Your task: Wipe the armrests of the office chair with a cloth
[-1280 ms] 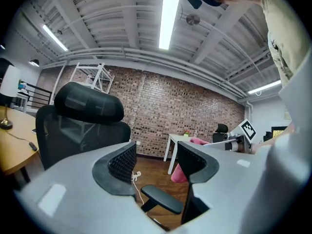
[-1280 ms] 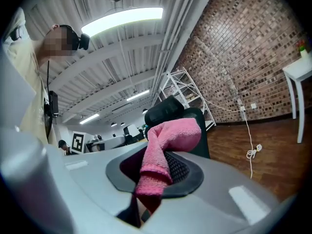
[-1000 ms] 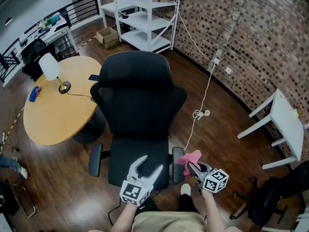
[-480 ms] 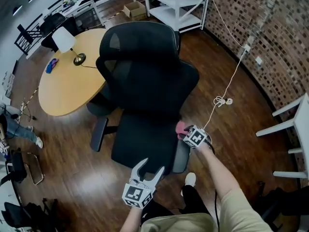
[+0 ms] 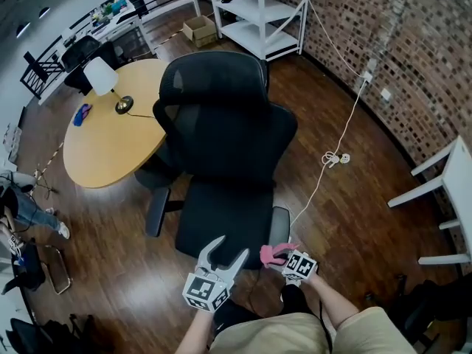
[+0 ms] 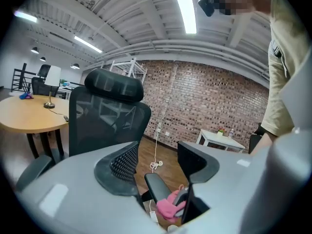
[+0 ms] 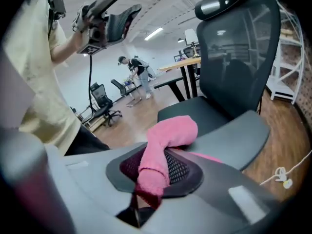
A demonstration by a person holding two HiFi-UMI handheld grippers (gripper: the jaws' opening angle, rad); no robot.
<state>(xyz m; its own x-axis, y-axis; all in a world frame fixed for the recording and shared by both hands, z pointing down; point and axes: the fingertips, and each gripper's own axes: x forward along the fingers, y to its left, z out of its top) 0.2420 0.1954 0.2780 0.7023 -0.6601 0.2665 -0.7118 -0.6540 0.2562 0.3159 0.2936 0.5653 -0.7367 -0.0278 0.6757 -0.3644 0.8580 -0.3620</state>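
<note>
**Pink cloth reaches chair's armrest**

A person stands at the near edge of a black office chair (image 5: 221, 161), a handheld claw in each hand, on a dark wood floor (image 5: 346, 220). The right claw (image 5: 281, 257) is clamped shut on a pink cloth (image 5: 273, 254), which bunches up between its jaws and folds over one of them. The cloth sits at the near end of the armrest on the right (image 5: 279, 231) and, in the left gripper view, appears to touch the pad. The left claw (image 5: 230, 248) hovers over the near edge of the seat, left of the cloth. Its jaws stand partly apart, having just closed a little, and hold nothing. The armrest on the left (image 5: 155, 212) lies well apart from both claws. Beyond the chair on the left is a round wooden counter (image 5: 110, 153) carrying a white-shaded lamp (image 5: 103, 80) and a small blue item (image 5: 82, 113). White shelving (image 5: 254, 13) stands at the far side against a brick wall (image 5: 413, 57), and a white cable (image 5: 333, 157) runs down the wall and across the floor on the right.
</note>
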